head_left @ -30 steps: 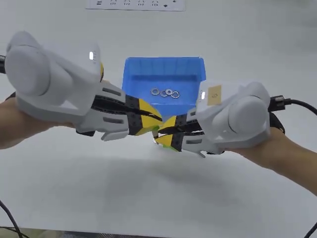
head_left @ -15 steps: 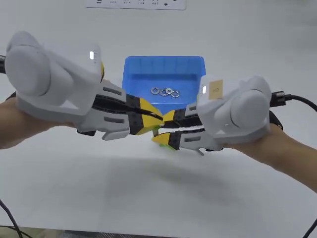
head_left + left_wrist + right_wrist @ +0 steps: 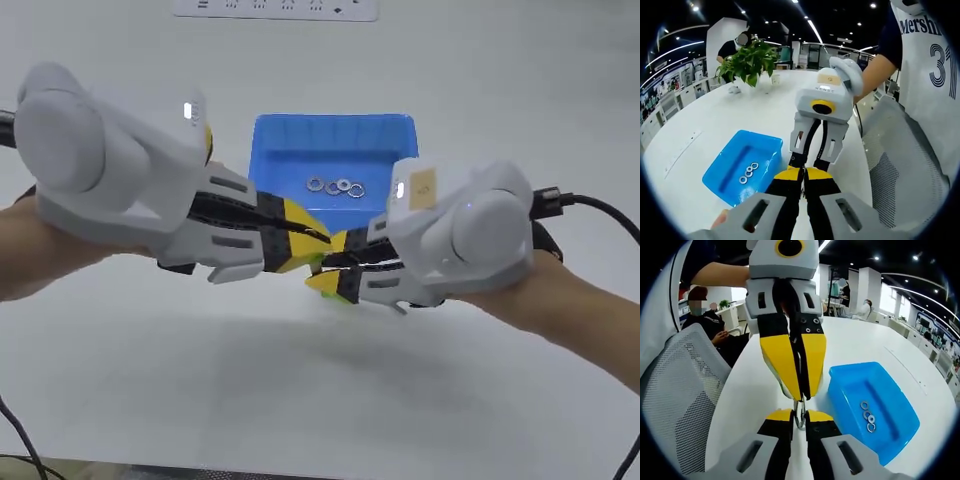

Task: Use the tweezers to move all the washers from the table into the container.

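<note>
Both grippers, left gripper (image 3: 322,238) and right gripper (image 3: 320,276): bulbous light-grey shells, black linkages, yellow jaw tips. Small screws (image 3: 812,325) on the left's black jaw plates. Right has a black cable (image 3: 590,205) at the rear and a yellowish label (image 3: 425,188), probably printed, unreadable. Person wears a white jersey (image 3: 925,90) with dark sleeves and the number "31".

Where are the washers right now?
In the head view the washers lie in a short row inside the blue container at the table's centre, just beyond the left gripper and right gripper, whose tips meet in front of it.
</note>
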Available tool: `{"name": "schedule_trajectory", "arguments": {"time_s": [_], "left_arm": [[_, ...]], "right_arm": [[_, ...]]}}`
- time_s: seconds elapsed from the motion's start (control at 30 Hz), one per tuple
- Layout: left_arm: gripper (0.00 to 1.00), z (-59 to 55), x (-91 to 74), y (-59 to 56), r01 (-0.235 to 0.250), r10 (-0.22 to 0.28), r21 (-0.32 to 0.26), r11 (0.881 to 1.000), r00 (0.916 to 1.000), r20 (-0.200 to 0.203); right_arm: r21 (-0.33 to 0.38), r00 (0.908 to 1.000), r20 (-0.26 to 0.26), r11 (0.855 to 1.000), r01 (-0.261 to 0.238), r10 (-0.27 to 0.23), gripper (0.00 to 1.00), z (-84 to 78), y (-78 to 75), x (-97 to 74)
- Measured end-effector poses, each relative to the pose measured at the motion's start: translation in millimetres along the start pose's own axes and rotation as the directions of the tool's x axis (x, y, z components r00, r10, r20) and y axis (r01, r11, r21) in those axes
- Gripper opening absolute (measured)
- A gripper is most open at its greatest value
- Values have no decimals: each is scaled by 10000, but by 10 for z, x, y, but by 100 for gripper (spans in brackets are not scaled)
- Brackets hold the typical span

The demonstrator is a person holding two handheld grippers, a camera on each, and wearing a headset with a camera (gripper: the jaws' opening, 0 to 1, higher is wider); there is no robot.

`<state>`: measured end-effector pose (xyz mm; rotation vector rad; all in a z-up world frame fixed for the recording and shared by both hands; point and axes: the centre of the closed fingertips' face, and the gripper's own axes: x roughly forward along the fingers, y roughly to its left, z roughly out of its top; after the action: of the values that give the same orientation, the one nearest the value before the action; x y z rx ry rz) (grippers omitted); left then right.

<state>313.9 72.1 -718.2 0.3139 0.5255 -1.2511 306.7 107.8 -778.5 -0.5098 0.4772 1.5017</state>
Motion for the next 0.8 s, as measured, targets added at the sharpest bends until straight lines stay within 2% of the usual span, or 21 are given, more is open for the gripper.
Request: {"name": "schedule_trajectory", "arguments": {"time_s": [0.13,0.37,0.47,0.63,0.7,0.77,0.8], "left_arm": [[5,53,-51,-14,-3,3,12,10000,10000,76],[5,205,-148,-21,-26,22,301,9995,9999,124],[5,290,-201,5,-92,82,354,9993,9995,296],[5,486,-234,25,-239,220,566,9981,9992,344],[5,575,-233,36,-309,285,816,9962,9991,304],[5,634,-252,73,-333,306,990,9945,9991,290],[5,608,-245,132,-354,321,1089,9934,9990,318]], "right_arm": [[256,9998,190,9997,-3,-1,10,55,1,-44],[-29,9994,333,9999,99,-98,10,204,-25,-147],[-133,9989,407,9996,257,-252,10,281,-61,-208],[-276,9969,539,9979,583,-568,10,412,-164,-304],[-314,9955,612,9968,739,-718,10,464,-228,-340],[-393,9940,666,9952,898,-871,10,512,-291,-375],[-447,9929,698,9940,998,-965,10,539,-332,-398]]}}
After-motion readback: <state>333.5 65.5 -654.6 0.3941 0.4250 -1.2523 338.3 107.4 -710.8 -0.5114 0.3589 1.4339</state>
